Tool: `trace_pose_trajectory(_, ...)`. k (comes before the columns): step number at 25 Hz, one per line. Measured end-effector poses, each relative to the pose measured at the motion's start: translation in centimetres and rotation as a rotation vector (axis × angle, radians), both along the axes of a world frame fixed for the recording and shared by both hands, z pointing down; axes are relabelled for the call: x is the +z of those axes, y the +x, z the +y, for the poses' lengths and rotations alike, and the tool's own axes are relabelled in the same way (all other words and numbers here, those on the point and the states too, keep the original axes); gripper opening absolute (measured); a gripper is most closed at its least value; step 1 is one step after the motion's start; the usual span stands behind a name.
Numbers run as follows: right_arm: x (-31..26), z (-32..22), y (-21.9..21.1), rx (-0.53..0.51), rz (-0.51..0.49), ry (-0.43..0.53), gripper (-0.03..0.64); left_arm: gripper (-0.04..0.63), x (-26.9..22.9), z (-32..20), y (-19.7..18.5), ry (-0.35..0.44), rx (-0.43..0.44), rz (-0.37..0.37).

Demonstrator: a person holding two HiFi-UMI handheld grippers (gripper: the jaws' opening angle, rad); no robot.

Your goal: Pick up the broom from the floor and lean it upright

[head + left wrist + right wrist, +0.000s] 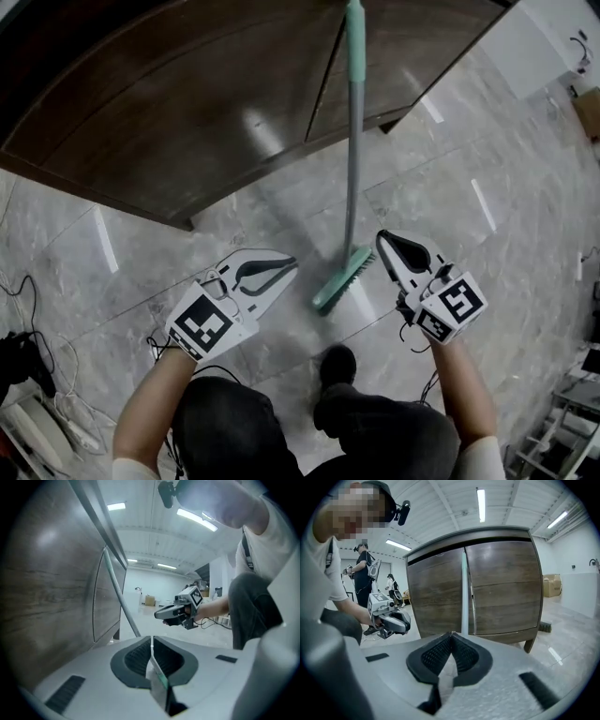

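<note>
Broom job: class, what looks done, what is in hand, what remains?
Done: the broom stands upright, head on the floor, handle leaning on the wooden cabinet. In hand: nothing; left tongs and right tongs are shut, empty, apart from it. Left: nothing that shows.

Your broom (pixel 349 234) stood upright, leaning on the dark wooden cabinet (pixel 187 112).

- Brush head (pixel 342 278): teal-green block, bristles toward the floor. It rested on the pale marble floor (pixel 487 281) just out from the cabinet's front edge and sat at a slant in your head view.
- Handle (pixel 352 169): thin grey metal pole rising from the brush head, with a teal sleeve (pixel 355 37) over its upper part.
- Contact: the upper handle lay against the cabinet front, close to the seam between the two doors.
- In the right gripper view the handle (pixel 464 597) ran straight up.
- In the left gripper view the handle (pixel 123 604) tilted toward the cabinet.
</note>
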State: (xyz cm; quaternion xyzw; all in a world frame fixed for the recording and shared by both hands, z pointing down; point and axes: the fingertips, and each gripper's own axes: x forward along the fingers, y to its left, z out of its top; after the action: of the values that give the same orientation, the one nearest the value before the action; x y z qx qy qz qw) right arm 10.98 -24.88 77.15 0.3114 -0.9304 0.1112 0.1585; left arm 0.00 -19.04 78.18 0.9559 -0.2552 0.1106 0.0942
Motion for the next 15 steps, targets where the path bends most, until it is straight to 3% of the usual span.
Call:
trace_pose_trajectory(4,3.1,0.6,0.2,-0.022,0.039,-0.001,0.000,0.014,1.8,-0.3,1.6,-0.011,0.030,0.041)
trace_pose_trajectory(8,3.7,1.5,0.2,-0.081,0.081,0.030,0.000,0.014,1.7,-0.2,2.2,0.093,0.085,-0.056)
trace_pose_trajectory(15,-1.3,4.9,3.7,-0.016,0.136,-0.104,0.000,0.014,-4.2,2.9,3.5,-0.075,0.011,-0.056)
